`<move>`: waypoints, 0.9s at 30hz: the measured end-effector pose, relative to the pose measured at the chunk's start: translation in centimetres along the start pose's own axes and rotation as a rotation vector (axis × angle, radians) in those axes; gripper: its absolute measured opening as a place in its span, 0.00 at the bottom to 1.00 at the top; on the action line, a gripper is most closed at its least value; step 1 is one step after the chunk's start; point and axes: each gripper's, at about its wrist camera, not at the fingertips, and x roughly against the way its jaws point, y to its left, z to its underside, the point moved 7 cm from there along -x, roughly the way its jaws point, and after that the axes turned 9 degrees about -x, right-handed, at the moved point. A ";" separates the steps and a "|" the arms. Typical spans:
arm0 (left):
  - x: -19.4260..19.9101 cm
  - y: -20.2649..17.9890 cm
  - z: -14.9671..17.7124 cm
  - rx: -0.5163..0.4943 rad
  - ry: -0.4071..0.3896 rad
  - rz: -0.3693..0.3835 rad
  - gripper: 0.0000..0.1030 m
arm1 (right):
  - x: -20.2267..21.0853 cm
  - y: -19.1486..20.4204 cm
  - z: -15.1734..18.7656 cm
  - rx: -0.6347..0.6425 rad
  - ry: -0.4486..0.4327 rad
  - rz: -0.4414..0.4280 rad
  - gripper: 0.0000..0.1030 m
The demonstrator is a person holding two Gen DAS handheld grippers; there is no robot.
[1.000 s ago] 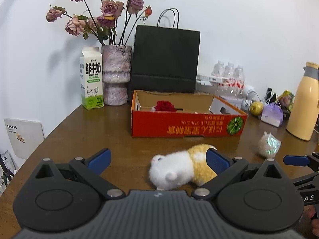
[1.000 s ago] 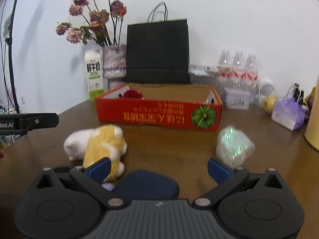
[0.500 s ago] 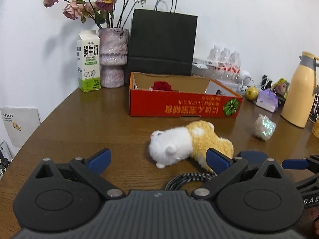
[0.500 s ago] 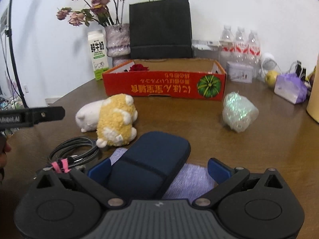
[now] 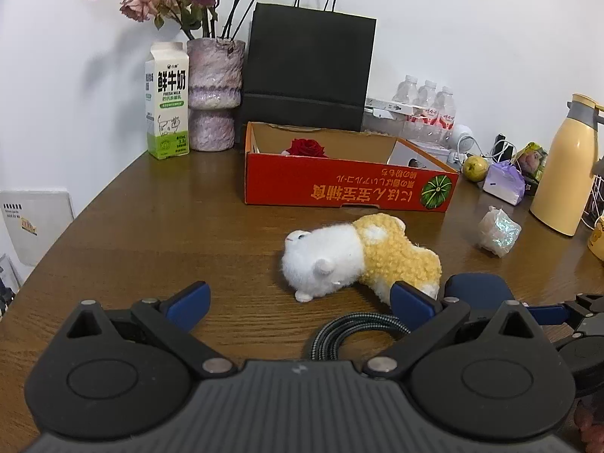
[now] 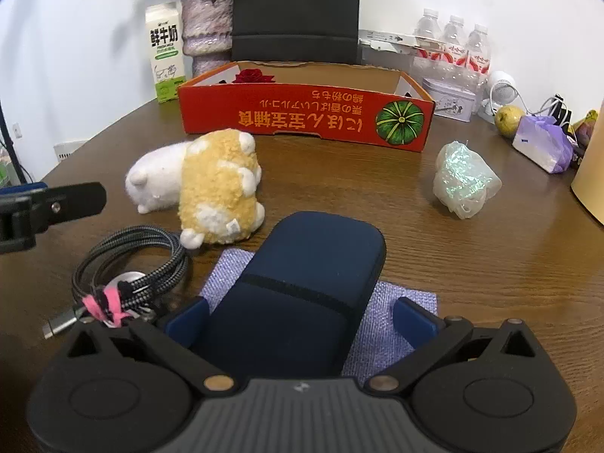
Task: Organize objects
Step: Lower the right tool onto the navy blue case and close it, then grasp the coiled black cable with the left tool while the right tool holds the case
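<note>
Between the right hand-held gripper (image 6: pixel 300 319) fingers (spread wide): navy case (image 6: pixel 302 287).

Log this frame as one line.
left gripper: open, empty, above cable | right gripper: open, straddling navy case on purple cloth | plush: on table, outside red box

purple cloth (image 6: pixel 392 302) mostly under navy case (image 6: pixel 302 283), rose (image 6: pixel 253 75) half behind box wall (image 6: pixel 302 113) (contents unclear)

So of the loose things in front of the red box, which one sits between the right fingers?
The dark blue case. It lies on a purple cloth between the open right fingers; the plush, cable and shiny wrapped bundle lie farther off.
</note>
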 end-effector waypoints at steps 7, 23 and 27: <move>-0.8 0.2 0.5 0.024 0.063 -0.001 1.00 | 0.4 0.6 -0.1 0.031 0.010 -0.047 0.87; 0.2 -3.3 -0.8 -0.015 0.184 0.060 1.00 | 5.5 -1.7 0.0 0.057 -0.148 -0.153 0.52; -0.5 -4.7 -0.4 -0.031 0.237 0.064 1.00 | 5.9 -3.1 0.1 0.051 -0.145 -0.187 0.30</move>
